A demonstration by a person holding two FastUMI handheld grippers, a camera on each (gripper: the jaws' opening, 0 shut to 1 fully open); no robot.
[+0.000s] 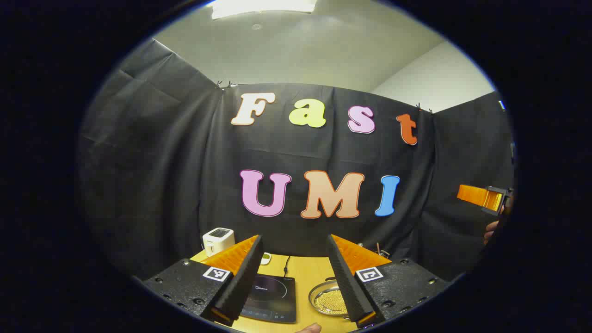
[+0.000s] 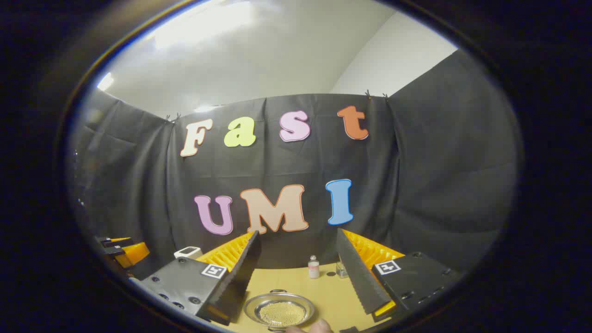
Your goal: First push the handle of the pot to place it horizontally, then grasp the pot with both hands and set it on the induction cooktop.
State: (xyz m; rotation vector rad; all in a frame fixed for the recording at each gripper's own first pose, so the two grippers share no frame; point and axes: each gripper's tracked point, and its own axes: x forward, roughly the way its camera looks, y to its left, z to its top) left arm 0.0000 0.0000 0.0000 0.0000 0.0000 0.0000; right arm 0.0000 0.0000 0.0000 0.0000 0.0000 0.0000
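A shallow metal pot (image 1: 327,300) holding small yellow beads sits on the wooden table (image 1: 311,270), just right of the black induction cooktop (image 1: 270,296). My left gripper (image 1: 294,238) hovers above and in front of both, open, with nothing between its fingers. In the right gripper view the pot (image 2: 280,311) lies low between the spread fingers of my right gripper (image 2: 298,232), which is open and holds nothing. A small loop handle (image 2: 276,291) shows at the pot's far rim. The right gripper (image 1: 481,196) also hangs high at the far right of the left gripper view.
A white appliance (image 1: 217,239) stands at the table's back left, with a cable (image 1: 286,264) running to the cooktop. A small bottle (image 2: 313,267) and a glass (image 2: 341,268) stand behind the pot. A person's fingertips (image 2: 311,327) show at the near edge.
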